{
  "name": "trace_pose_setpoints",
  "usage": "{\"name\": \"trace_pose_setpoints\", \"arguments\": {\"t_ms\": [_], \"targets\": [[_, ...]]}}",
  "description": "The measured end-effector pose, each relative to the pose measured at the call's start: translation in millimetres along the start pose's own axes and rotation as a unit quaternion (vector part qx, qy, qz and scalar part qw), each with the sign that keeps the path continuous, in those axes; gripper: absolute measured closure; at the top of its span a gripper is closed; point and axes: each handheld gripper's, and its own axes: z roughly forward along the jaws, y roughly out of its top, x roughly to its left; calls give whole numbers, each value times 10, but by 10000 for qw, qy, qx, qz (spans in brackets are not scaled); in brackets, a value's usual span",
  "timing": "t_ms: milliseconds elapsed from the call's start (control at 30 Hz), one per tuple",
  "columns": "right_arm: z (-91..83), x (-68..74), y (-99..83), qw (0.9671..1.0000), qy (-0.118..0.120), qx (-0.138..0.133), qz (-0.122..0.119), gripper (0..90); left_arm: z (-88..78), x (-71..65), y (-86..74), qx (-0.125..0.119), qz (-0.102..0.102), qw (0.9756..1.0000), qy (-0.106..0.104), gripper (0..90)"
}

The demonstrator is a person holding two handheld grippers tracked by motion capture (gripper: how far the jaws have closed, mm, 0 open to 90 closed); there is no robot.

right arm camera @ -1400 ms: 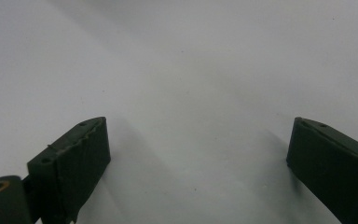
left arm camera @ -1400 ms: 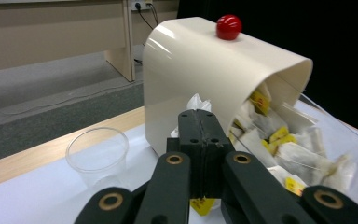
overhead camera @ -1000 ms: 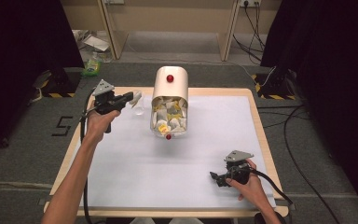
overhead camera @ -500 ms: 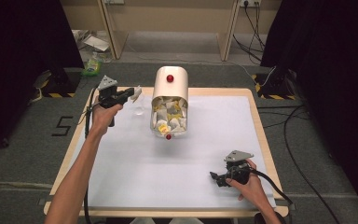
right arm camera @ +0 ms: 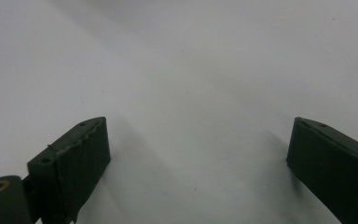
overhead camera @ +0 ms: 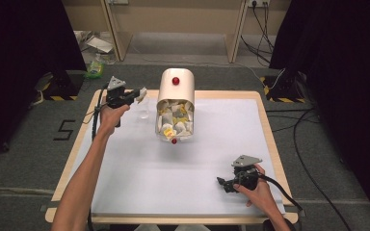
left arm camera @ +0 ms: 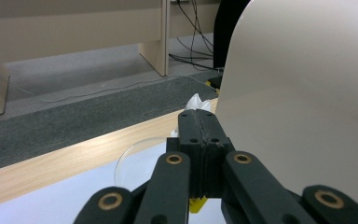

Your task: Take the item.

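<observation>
Left gripper (overhead camera: pixel 139 91) beside cream round-topped tea-bag dispenser (overhead camera: pixel 175 89) — jaws pressed together on a white tea bag (left arm camera: pixel 196 102). Right gripper (overhead camera: pixel 223 183) on white table mat (overhead camera: pixel 173 192) — jaws wide apart, holding nothing.

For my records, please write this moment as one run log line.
left gripper: shut on tea bag, above glass cup | right gripper: open, resting on table | tea bag dispenser: still full
</observation>
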Motion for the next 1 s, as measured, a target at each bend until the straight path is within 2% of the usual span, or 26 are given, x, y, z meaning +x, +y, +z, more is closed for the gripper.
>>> {"name": "trace_pose_setpoints", "arguments": {"t_ms": [467,700,1000], "targets": [[0,0,0,10000,1,1,0,66,106,68,-72,47,-132,9998,159,890],[0,0,0,10000,1,0,1,66,149,80,-110,203,-123,9995,207,884],[0,0,0,10000,2,1,0,66,147,77,-112,263,-198,9992,209,789]]}}
